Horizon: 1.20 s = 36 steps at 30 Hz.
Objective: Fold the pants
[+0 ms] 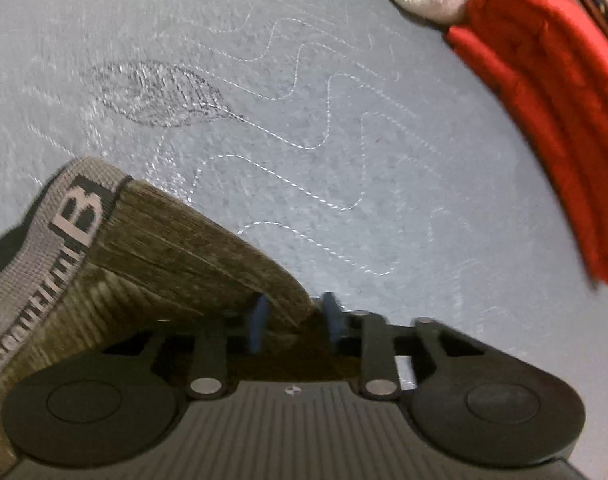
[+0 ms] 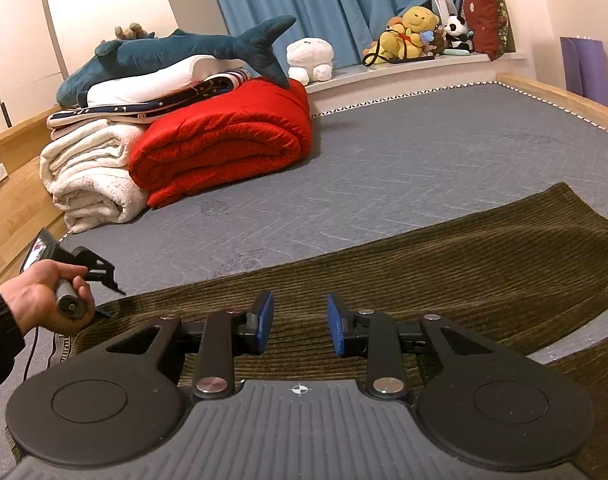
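Note:
Olive corduroy pants (image 2: 444,264) lie spread across the grey mattress (image 2: 404,152). Their grey lettered waistband (image 1: 63,236) shows at the left of the left wrist view. My left gripper (image 1: 291,322) has the pants' fabric (image 1: 175,248) between its blue pads near the waist and lifts that edge off the mattress; the jaws stand a little apart around the cloth. It also shows in the right wrist view (image 2: 99,276), held in a hand at the pants' left edge. My right gripper (image 2: 299,326) is open and empty, hovering just above the pants' middle.
A folded red quilt (image 2: 223,140) and a white blanket (image 2: 91,176) are stacked at the mattress's far left, with a plush shark (image 2: 175,50) on top. The red quilt (image 1: 544,120) is also at the right of the left wrist view. Wooden bed frame (image 2: 564,100) borders the mattress.

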### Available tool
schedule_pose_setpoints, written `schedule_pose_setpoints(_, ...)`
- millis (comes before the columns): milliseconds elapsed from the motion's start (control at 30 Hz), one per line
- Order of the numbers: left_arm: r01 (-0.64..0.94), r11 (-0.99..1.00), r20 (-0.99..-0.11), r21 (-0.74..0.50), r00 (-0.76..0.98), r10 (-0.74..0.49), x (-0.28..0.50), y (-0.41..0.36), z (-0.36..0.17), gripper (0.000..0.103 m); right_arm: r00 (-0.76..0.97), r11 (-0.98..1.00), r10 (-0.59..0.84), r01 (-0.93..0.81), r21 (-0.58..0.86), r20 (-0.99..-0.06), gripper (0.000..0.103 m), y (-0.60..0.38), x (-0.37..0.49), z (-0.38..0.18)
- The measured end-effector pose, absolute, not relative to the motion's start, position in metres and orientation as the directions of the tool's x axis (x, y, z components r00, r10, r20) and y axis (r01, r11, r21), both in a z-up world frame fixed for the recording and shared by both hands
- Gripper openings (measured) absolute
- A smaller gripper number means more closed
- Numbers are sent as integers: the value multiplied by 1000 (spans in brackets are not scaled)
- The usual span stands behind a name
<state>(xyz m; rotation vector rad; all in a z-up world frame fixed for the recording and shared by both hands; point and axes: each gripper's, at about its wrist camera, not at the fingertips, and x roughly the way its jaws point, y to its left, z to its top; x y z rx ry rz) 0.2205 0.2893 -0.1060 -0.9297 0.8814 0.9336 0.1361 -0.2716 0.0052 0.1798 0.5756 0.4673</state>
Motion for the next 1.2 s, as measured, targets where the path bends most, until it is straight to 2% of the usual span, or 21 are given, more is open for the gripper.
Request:
schedule_pose_setpoints(67, -915, 317, -905, -249, 336, 261, 217, 289, -104, 12, 739, 882, 471, -375, 286, -482, 31, -272, 135, 6)
schedule_pose_setpoints(167, -884, 354, -880, -304, 404, 251, 199, 290, -93, 4, 744, 885, 465, -375, 276, -480, 31, -274, 133, 8)
schedule_pose_setpoints(400, -701, 564, -758, -435, 624, 191, 114, 253, -37, 2, 764, 895, 444, -352, 273, -469, 31, -282, 129, 13)
schedule_pose_setpoints(633, -467, 723, -651, -509, 758, 32, -28, 203, 11, 2, 780, 906, 417, -315, 284, -467, 31, -289, 119, 12)
schedule_pose_setpoints(767, -413, 768, -687, -489, 726, -47, -94, 190, -19, 2, 783, 907, 409, -294, 302, -469, 31, -296, 110, 8)
schedule_pose_setpoints(833, -422, 776, -735, -469, 674, -78, -106, 191, -47, 2, 779, 902, 414, -283, 326, -470, 31, -301, 107, 7)
schedule_pose_setpoints(933, -475, 741, -826, -474, 531, -188, -102, 197, -86, 2, 799, 920, 372, -247, 306, -473, 31, -308, 101, 5)
schedule_pose_setpoints(1033, -500, 726, -816, -472, 560, -145, -104, 207, -82, 4, 799, 925, 346, -204, 320, -491, 31, -320, 103, -2)
schedule_pose_setpoints(1100, -525, 685, -795, -505, 592, -132, -112, 217, -76, 14, 799, 925, 328, -164, 342, -504, 31, -330, 107, -5)
schedule_pose_setpoints(1200, -570, 651, -810, -501, 573, -123, -117, 228, -72, 19, 805, 917, 305, -105, 385, -508, 31, -350, 114, -7)
